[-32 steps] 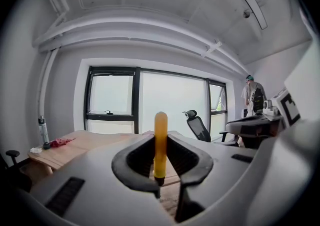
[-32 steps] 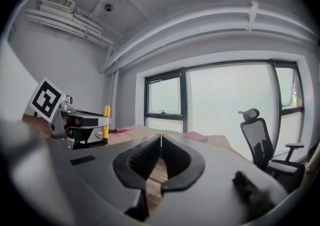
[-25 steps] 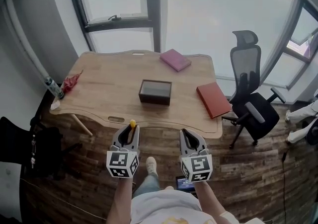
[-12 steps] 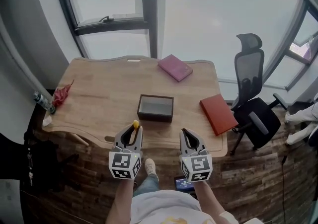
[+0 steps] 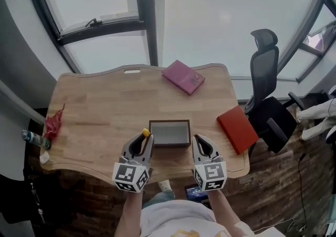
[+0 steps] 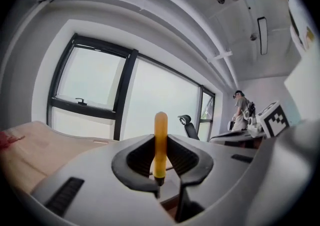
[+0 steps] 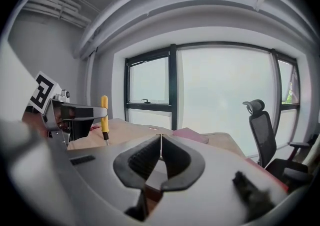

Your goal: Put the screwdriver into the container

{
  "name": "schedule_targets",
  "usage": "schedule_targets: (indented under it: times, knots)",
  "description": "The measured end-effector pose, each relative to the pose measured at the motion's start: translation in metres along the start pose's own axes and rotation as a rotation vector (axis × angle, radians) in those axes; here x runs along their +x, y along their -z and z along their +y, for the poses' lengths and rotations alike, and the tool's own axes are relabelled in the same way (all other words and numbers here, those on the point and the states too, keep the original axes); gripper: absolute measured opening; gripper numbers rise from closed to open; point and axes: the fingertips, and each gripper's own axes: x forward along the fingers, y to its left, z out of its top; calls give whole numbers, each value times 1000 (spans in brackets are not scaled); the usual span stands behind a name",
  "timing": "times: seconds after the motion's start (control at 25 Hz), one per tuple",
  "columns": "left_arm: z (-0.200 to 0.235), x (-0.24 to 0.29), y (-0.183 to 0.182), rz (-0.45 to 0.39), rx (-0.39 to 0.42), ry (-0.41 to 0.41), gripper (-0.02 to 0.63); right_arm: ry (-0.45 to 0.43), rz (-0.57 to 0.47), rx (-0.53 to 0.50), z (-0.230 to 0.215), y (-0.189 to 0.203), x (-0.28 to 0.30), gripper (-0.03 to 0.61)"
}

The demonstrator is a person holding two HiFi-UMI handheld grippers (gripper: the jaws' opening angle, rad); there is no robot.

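Note:
A yellow-handled screwdriver [image 6: 160, 142] stands upright between the jaws of my left gripper [image 5: 145, 137], which is shut on it; its handle tip [image 5: 146, 132] pokes above the jaws in the head view. The same screwdriver [image 7: 104, 115] shows at the left of the right gripper view. The dark rectangular container [image 5: 169, 133] sits open on the wooden table [image 5: 100, 104], just beyond and between both grippers. My right gripper [image 5: 201, 143] hangs to the container's right, jaws shut with nothing between them [image 7: 161, 156].
A pink book [image 5: 183, 76] lies at the table's far side and a red book [image 5: 237, 129] at its right edge. A red cloth [image 5: 52, 124] rests on the left end. A black office chair [image 5: 268, 104] stands right of the table. Windows run behind.
The table and container have come much closer beneath both grippers as the person stepped forward. The left gripper keeps its hold on the screwdriver; the right stays shut.

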Motion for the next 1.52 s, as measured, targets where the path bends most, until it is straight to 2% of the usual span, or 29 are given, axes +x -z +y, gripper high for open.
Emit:
schedule_targets:
  times: [0.36, 0.72, 1.24, 1.52]
  knots:
    - [36, 36, 9, 29, 5, 79, 78, 63, 45, 24, 0, 6, 42, 32]
    - [50, 41, 9, 48, 26, 73, 78, 95, 37, 40, -1, 5, 48, 32]
    - [37, 57, 13, 72, 50, 106, 78, 127, 26, 63, -16, 16, 38, 32]
    - [35, 67, 25, 111, 49, 109, 78, 124, 33, 83, -23, 21, 39, 32]
